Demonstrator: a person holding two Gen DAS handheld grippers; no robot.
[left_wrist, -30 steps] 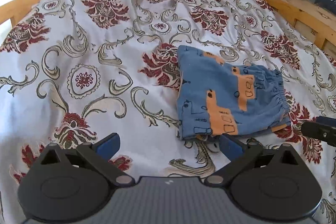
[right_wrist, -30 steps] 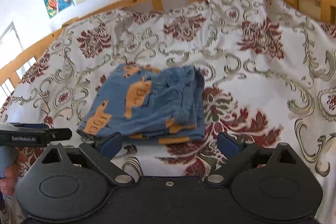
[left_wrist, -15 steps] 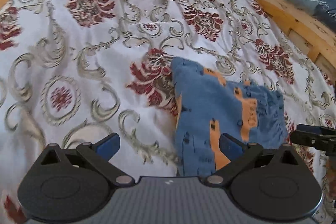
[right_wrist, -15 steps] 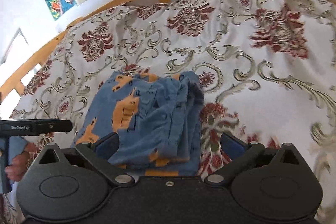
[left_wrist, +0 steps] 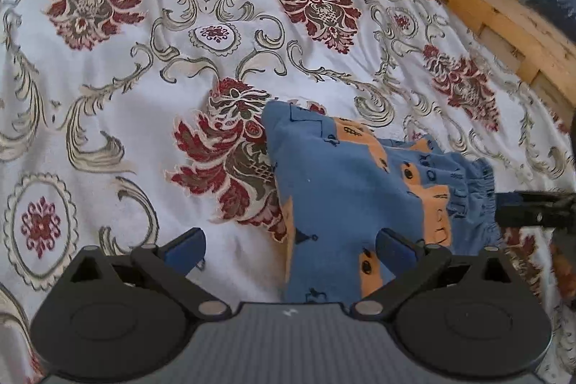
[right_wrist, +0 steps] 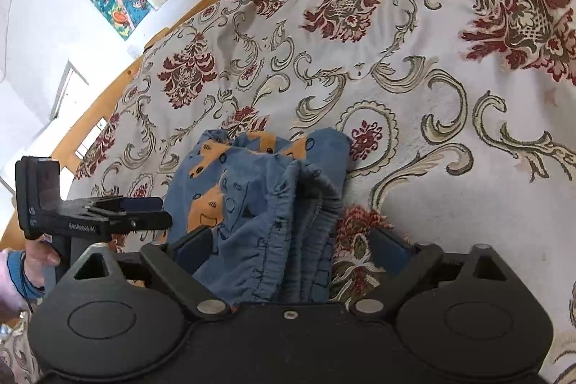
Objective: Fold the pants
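both tools (left_wrist: 288,249) nearer pants (left_wrist: 345,189), bedspread (left_wrist: 144,60)

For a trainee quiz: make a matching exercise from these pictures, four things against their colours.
Things:
1. pants
2. bed rail
3. bedspread
4. left tool's finger pads

Colours:
A. bare wood
B. white with red flowers
C. dark blue
D. blue with orange patches

Pairs: 1-D, 2-A, 3-B, 4-C
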